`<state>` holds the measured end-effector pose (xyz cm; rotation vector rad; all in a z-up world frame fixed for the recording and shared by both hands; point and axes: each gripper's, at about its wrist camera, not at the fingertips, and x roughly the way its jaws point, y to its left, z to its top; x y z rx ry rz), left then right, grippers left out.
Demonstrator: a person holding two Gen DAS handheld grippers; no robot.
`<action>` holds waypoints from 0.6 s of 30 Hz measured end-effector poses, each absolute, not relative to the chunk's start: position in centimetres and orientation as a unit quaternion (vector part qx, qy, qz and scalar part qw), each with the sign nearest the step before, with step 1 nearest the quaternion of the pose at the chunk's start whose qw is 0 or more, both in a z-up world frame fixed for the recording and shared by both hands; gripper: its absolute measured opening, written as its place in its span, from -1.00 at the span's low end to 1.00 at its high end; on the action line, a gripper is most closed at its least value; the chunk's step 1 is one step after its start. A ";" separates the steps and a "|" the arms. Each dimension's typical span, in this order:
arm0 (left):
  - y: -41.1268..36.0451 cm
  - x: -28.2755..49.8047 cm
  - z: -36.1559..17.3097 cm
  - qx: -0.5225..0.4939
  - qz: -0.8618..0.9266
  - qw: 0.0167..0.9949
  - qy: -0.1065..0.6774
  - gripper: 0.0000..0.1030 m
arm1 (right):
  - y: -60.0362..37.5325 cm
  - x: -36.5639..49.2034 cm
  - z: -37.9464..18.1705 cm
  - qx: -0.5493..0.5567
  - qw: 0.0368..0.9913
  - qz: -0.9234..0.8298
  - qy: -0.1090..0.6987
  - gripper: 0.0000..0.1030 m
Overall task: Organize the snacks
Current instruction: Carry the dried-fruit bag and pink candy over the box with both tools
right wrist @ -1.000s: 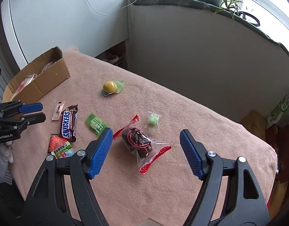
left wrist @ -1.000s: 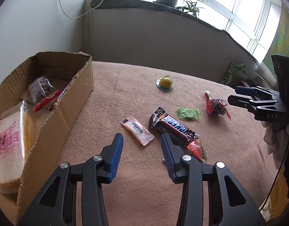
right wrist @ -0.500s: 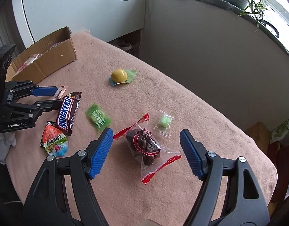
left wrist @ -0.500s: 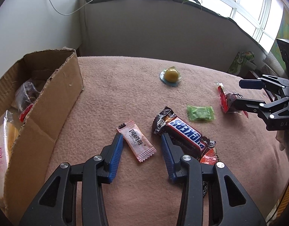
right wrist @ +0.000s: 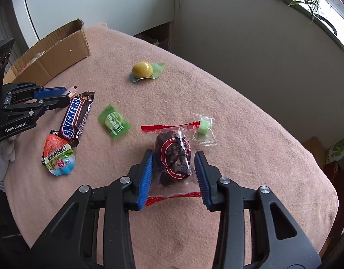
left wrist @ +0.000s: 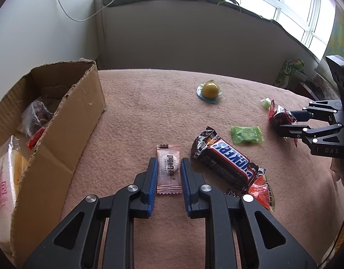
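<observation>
My left gripper is closed around a pale pink candy sachet lying on the pink blanket; its blue pads touch the sachet's edges. My right gripper is closed against a clear, red-edged bag of dark dried fruit, its pads at the bag's sides. A Snickers bar, a green candy, a yellow ball candy, a small light-green candy and an orange-and-blue snack pack lie loose. The cardboard box stands at the left.
The box holds a bread pack and a bag of dark snacks. A grey wall with plants on its sill runs behind the table. The blanket's edge drops off at the right.
Both grippers have moved down and forward and narrowed: the left now encloses the pink sachet, the right now encloses the dried-fruit bag.
</observation>
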<state>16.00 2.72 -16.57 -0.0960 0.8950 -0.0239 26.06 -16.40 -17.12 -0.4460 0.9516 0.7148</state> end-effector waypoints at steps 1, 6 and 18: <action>2.6 16.0 -16.5 -0.045 -0.012 0.900 0.432 -0.64 | -16.5 26.0 -17.2 -0.205 0.806 0.332 0.445 -0.26; 2.4 15.8 -16.4 -0.043 -0.014 0.901 0.432 -0.65 | -16.9 25.6 -17.0 -0.189 0.813 0.326 0.443 -0.31; 2.7 13.8 -14.1 -0.053 -0.021 0.914 0.402 -0.65 | -18.2 23.3 -13.9 -0.149 0.842 0.315 0.412 -0.32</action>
